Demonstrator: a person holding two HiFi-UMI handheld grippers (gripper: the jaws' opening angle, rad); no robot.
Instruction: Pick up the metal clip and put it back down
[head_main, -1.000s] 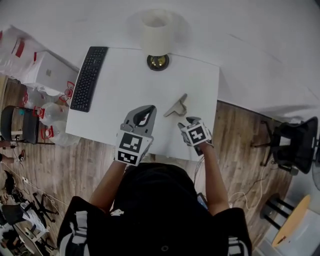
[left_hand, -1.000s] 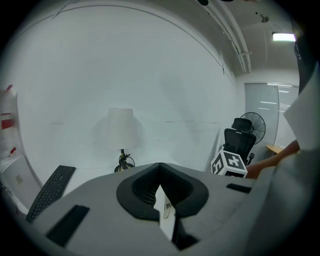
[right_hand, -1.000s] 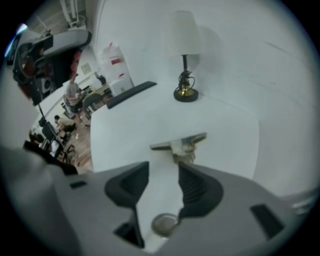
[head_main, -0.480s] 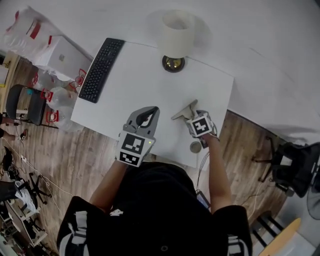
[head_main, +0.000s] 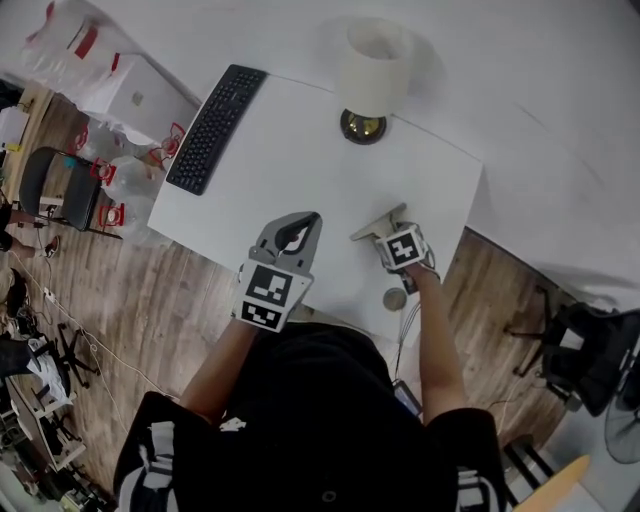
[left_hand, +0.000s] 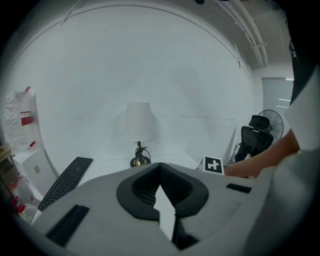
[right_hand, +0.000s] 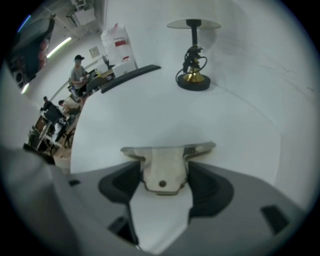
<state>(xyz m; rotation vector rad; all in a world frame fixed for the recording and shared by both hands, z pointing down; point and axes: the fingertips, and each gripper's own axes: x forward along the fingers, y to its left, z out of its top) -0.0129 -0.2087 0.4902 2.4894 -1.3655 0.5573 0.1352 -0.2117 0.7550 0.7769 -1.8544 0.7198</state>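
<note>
Step in hand: the pick. The put-down is not yet due.

Position: the flat silver metal clip (right_hand: 165, 167) lies on the white table (head_main: 290, 150), near its right edge and well apart from the white-shaded lamp with a brass base (head_main: 365, 125). It rests flat, with its wide winged bar on the far side and its riveted tab pointing back toward my tool.

My right gripper (head_main: 391, 237) points steeply down over the clip. Its jaws have just been opening and now stand spread wide, with the clip's tab between them. In the right gripper view the dark pads flank the tab on both sides. The gap there is very narrow, so I can't be sure nothing is touching, but I see no sign of pressure. I record this as not gripped.

My left gripper (left_hand: 160, 168) hangs over the near part of the table with its jaws closed tip to tip on nothing. It has no part in this step.

Next move, as I judge it:
- Keep the tab centred between the pads.
- Settle the tips down to table level.
- Close squarely on the two edges of the tab.
- Lift straight up.

Risks: the clip is thin and smooth. An uneven squeeze could pivot it or slide it toward the table edge.
</note>
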